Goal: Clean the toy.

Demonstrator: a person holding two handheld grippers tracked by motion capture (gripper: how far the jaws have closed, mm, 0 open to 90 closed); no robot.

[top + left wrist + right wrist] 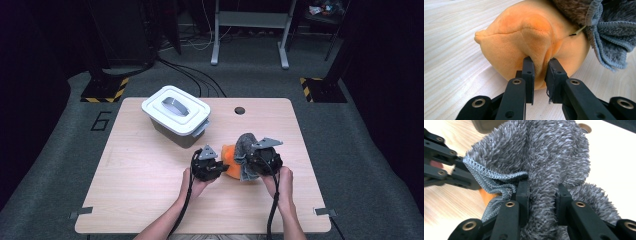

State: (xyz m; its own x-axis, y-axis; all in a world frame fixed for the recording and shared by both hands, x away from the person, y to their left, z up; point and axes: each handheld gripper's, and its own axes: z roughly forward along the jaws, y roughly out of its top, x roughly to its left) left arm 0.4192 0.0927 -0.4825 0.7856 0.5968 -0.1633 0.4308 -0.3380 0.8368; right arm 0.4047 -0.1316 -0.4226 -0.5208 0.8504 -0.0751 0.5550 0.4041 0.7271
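Observation:
An orange plush toy (529, 37) lies on the wooden table (140, 175) near its middle, partly covered by a grey fluffy cloth (554, 152). My left gripper (540, 67) pinches a fold of the orange plush between its jaws. The right gripper (541, 192) is shut on a thick bunch of the grey cloth. From above, the left gripper (209, 165) sits at the toy's left and the right gripper (264, 159) on the cloth (245, 145), with the orange plush (230, 155) showing between them.
A grey bin with a white lid (176, 110) stands behind and to the left of the toy. A round cable hole (240, 110) sits near the table's far edge. Bare table spreads to the left and front.

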